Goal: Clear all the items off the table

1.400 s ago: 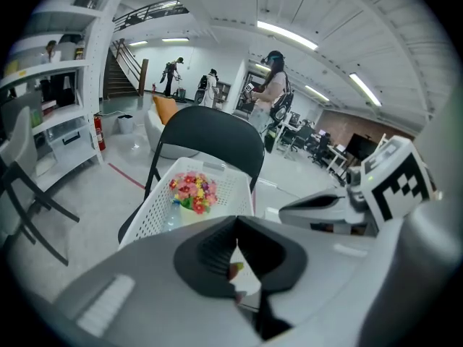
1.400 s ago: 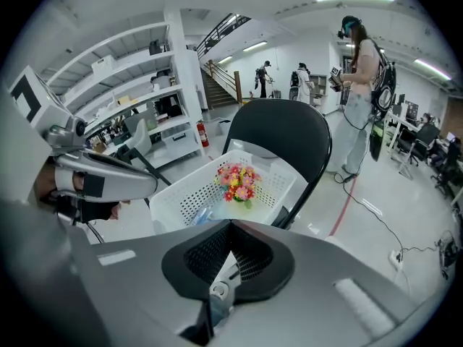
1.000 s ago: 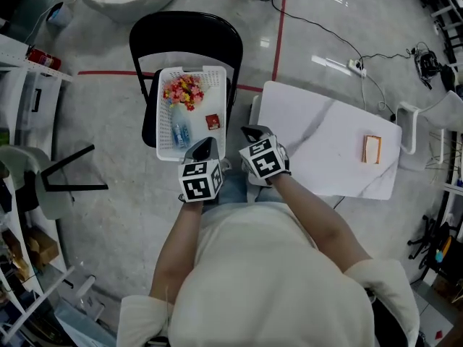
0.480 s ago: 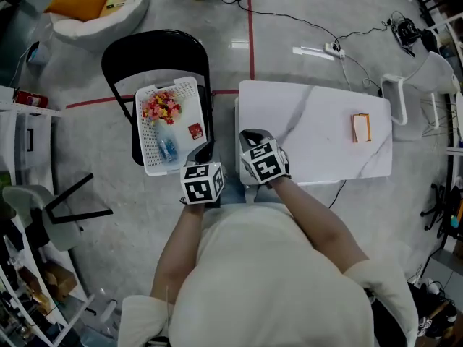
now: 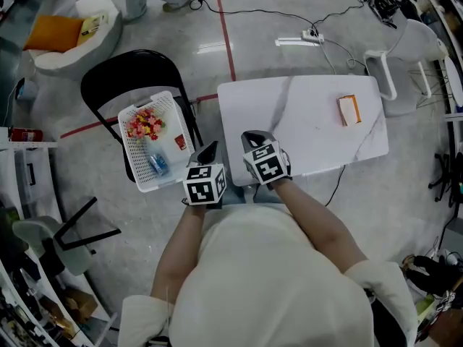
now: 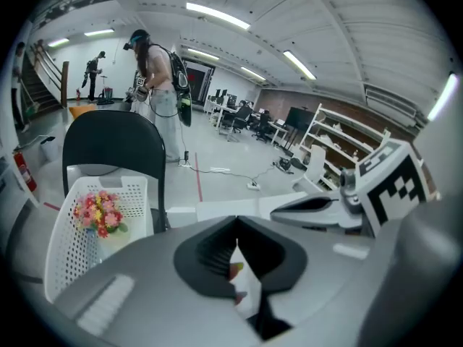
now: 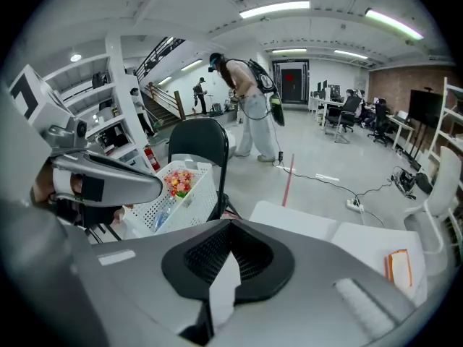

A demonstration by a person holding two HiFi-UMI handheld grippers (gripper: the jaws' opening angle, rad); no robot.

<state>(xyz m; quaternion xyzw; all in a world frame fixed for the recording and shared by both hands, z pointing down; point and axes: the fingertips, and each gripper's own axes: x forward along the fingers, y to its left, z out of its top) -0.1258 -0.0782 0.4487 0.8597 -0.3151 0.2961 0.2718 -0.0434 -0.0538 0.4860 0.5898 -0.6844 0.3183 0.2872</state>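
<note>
Well clear of the orange box (image 5: 349,110): left gripper (image 5: 208,152) and right gripper (image 5: 252,137), jaws together, empty.

I count one white table (image 5: 304,118), one orange box (image 5: 348,110), one black chair (image 5: 116,69), and one basket (image 5: 132,157).

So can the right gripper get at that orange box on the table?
Probably, with a long reach: only bare table lies between the right gripper and the orange box, though the gripper's jaws are shut.
</note>
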